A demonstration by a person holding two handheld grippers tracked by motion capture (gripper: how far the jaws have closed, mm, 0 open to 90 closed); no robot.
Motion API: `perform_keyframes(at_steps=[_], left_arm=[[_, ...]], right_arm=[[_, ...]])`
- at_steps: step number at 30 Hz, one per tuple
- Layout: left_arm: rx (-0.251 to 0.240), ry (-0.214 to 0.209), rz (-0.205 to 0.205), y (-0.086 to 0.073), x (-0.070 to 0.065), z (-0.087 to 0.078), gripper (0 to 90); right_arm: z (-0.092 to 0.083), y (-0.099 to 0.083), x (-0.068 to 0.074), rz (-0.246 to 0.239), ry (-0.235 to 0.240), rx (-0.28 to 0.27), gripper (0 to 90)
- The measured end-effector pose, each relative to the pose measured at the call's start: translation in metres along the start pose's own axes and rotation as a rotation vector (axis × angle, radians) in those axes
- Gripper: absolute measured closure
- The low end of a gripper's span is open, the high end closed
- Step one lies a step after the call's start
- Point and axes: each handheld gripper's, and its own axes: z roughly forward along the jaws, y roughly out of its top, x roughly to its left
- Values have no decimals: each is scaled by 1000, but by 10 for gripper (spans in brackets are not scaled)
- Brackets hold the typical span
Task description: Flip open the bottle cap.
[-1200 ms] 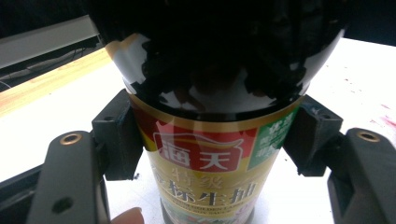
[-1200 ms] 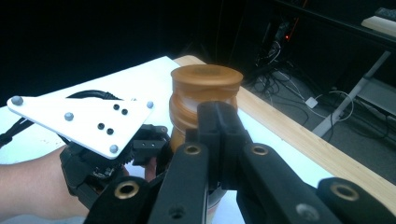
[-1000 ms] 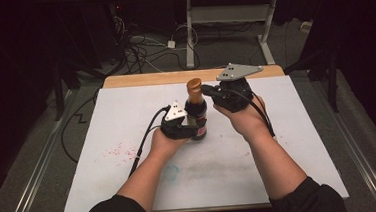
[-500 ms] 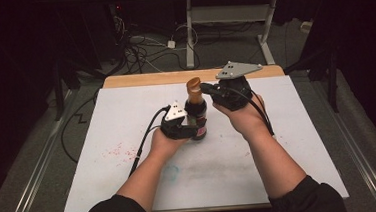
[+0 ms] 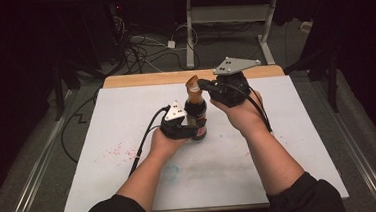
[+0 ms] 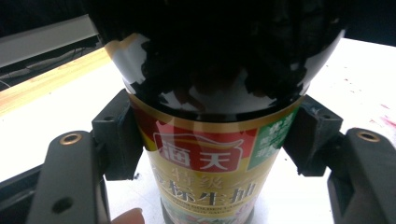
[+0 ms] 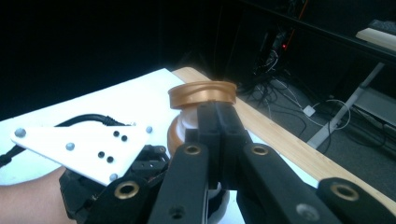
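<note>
White sheeting covers the surface, with a strip of bare wood along its far edge at 12 o'clock and faint pink specks toward 9 o'clock. Just left of centre, the left hand-held gripper is clenched on the lower body of a dark sauce bottle; in the left gripper view its jaws press the red and gold label from both sides. The bottle stands upright on the surface near the centre.

At the bottle's top, the gold flip cap is tilted up off the white pour spout. The right hand-held gripper reaches in from 3 o'clock at neck height. In the right gripper view its jaws lie pressed together just below the raised cap, against the spout; whether anything is pinched between them cannot be told.

Change over the last second: in the earlier high views the cap sat rounder and lower on the neck, and the right hand has since shifted slightly; now the cap stands higher and more tilted. Judged from this, the cap is being levered open while the left hand steadies the bottle, and opening looks nearly done.

Count: one bottle, one cap, two hand-held grippers, two forearms in dark sleeves. Beyond the surface, at 12 o'clock, cables lie on the floor.
</note>
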Motion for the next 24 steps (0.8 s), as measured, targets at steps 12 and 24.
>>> perform_keyframes(at_steps=[12,24], left_arm=[[-4,0,0,0,-1,0,297],[-7,-1,-8,0,0,1,296]], right_arm=[[7,12,5,-11,17,-18,900],[6,14,4,-9,20,-29,900]])
